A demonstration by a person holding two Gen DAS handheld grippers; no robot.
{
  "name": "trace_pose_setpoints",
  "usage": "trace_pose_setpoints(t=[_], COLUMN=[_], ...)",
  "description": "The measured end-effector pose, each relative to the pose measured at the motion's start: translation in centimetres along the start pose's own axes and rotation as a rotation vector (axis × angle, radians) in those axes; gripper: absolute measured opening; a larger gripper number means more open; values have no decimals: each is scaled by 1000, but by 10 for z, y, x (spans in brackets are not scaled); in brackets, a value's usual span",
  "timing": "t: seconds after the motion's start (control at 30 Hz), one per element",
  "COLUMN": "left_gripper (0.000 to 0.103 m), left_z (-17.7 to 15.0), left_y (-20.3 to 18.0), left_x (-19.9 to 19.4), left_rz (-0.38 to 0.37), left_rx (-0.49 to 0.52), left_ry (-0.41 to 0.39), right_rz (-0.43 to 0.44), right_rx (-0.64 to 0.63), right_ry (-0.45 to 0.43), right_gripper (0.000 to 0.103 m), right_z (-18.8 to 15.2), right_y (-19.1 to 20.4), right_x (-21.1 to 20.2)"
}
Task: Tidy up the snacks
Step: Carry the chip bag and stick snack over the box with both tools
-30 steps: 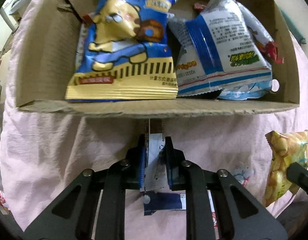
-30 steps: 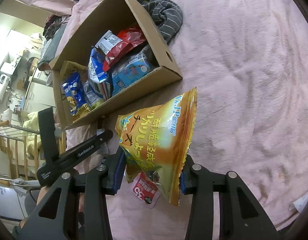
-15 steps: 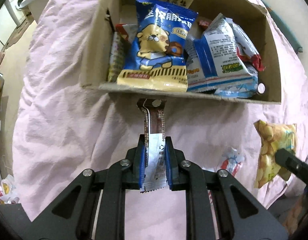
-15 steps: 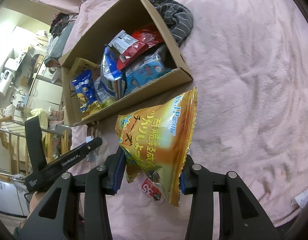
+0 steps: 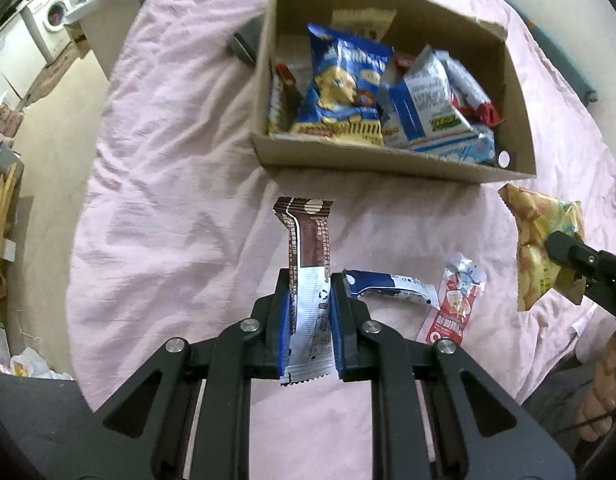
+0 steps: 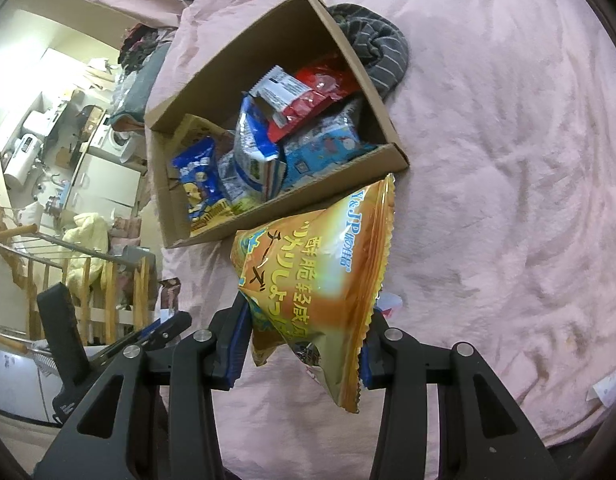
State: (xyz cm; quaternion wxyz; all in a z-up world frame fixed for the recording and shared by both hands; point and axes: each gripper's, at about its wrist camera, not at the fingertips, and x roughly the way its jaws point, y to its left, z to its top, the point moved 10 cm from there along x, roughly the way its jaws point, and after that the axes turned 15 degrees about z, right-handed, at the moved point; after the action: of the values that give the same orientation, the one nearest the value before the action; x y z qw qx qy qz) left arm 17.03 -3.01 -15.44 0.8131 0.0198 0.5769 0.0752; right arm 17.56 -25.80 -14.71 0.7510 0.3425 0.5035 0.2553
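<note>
Snacks in transit: a brown wafer bar (image 5: pixel 308 280) clenched in the left gripper (image 5: pixel 309 312), an orange chip bag (image 6: pixel 319 292) grasped by the right gripper (image 6: pixel 304 344), above the bed (image 5: pixel 168 200). Either could snag the near wall of the crowded cardboard box (image 5: pixel 387 160); open sheet surrounds it.

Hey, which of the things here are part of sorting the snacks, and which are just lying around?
Part of the job:
- cardboard box
- brown bar wrapper in the left tool
- orange chip bag in the right tool
- blue bar and red packet on the pink sheet

Lying about:
- striped grey cloth
- washing machine
</note>
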Motion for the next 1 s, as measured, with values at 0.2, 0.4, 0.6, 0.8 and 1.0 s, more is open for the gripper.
trace_pose_setpoints(t=[0.2,0.4,0.6,0.8,1.0], left_gripper=[14,14,14,14,14], left_z=[13,44,72,86,100], left_y=[8,16,15,10,11], left_x=[-26,-48,-56,-57,-50], left_rz=[27,50,51,25,46], left_rx=[-19,-21,-19,-28,-4], left_ry=[-84,-185,-239,-277,-304], right_rz=[43,80,108,120,88], right_rx=[-35,-92,-154,-156,-195], right_ry=[-43,-117,-189,-238,-291], right_gripper=[45,44,45,45,45], right_z=[8,25,49,64,85], right_y=[15,33,51,54,56], right_x=[-9,-22,-32,-34,-34])
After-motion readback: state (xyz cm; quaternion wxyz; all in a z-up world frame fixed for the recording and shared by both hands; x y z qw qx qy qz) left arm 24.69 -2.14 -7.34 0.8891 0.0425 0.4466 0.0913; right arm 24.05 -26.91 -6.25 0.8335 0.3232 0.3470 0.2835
